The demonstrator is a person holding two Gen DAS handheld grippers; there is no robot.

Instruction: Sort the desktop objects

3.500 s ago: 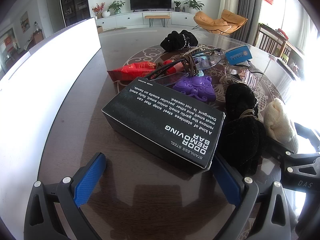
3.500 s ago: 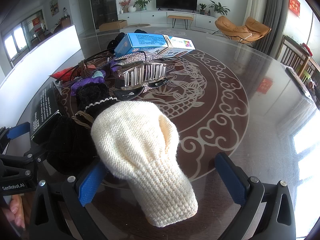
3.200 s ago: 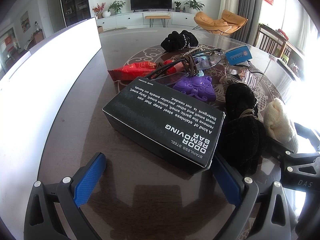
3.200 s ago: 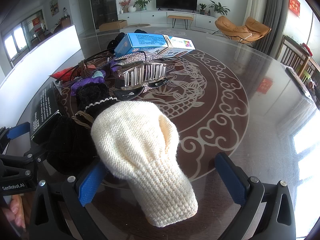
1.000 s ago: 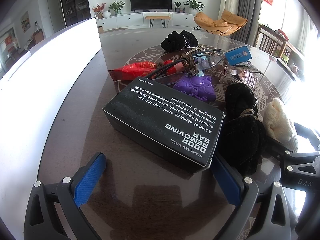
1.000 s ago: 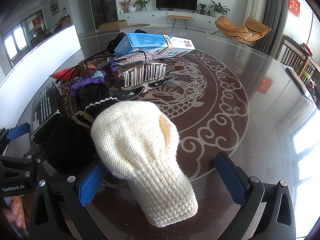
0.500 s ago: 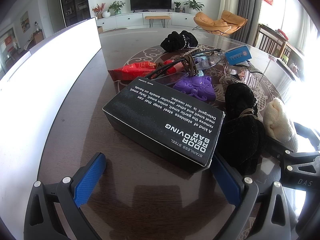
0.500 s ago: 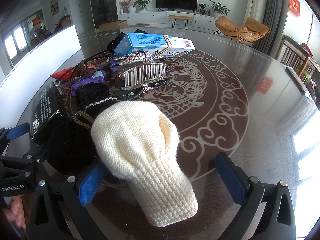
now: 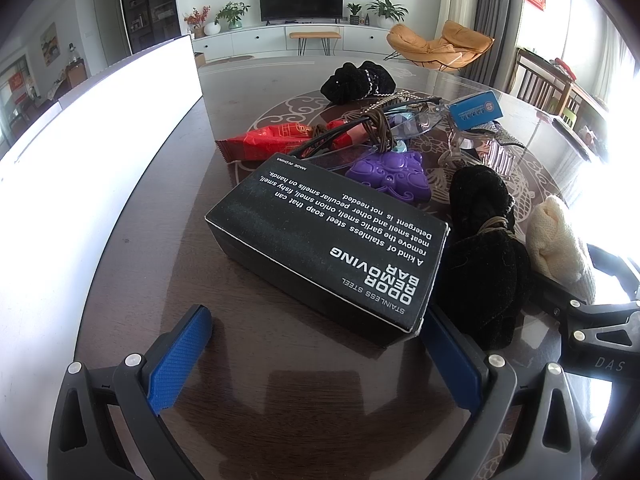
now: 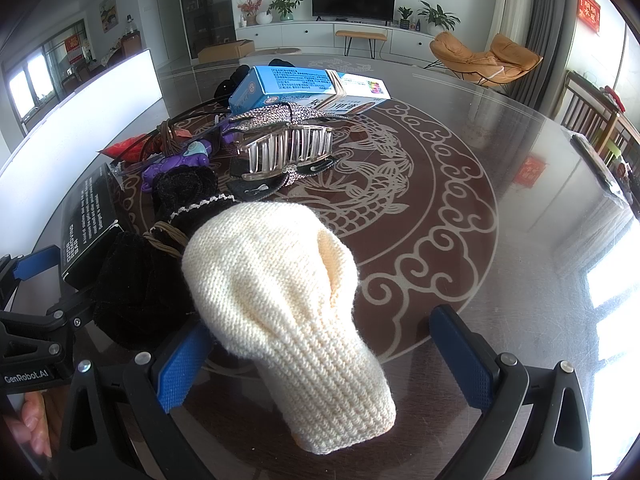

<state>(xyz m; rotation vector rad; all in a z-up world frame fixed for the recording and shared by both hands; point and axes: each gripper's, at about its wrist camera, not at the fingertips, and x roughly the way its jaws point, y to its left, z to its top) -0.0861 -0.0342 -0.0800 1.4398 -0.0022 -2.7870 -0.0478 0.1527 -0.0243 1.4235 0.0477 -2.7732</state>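
Starting at the far left, a big white board (image 9: 80,168) stands along the edge of the dark round glass-topped table (image 10: 500,184). Next to it comes the left gripper (image 9: 316,356), and its two blue fingers are spread wide and hold nothing. Just in front of it lies the flat black cardboard box with white letters (image 9: 332,248). The box is turned a bit, so its long side runs from the near right up to the far left. One near corner sits right by the gripper's right finger, and the other finger is out on bare table.

Behind the box are a red snack packet (image 9: 276,140), a pair of clear glasses (image 9: 412,120) and a purple plastic toy (image 9: 390,176). Then comes a black fuzzy cloth bundle (image 9: 480,256), touching the box's right end.

Further right lies the cream knitted sock (image 10: 280,304) (it looks soft and squishy). It lies between the spread blue fingers of the right gripper (image 10: 320,364), with its long way pointing along them. That gripper holds nothing yet. The right hand is much nearer the sock, so I think it only needs to squeeze. Past the sock are a clear plastic hair claw (image 10: 288,152) and a blue and white paper box (image 10: 300,88).
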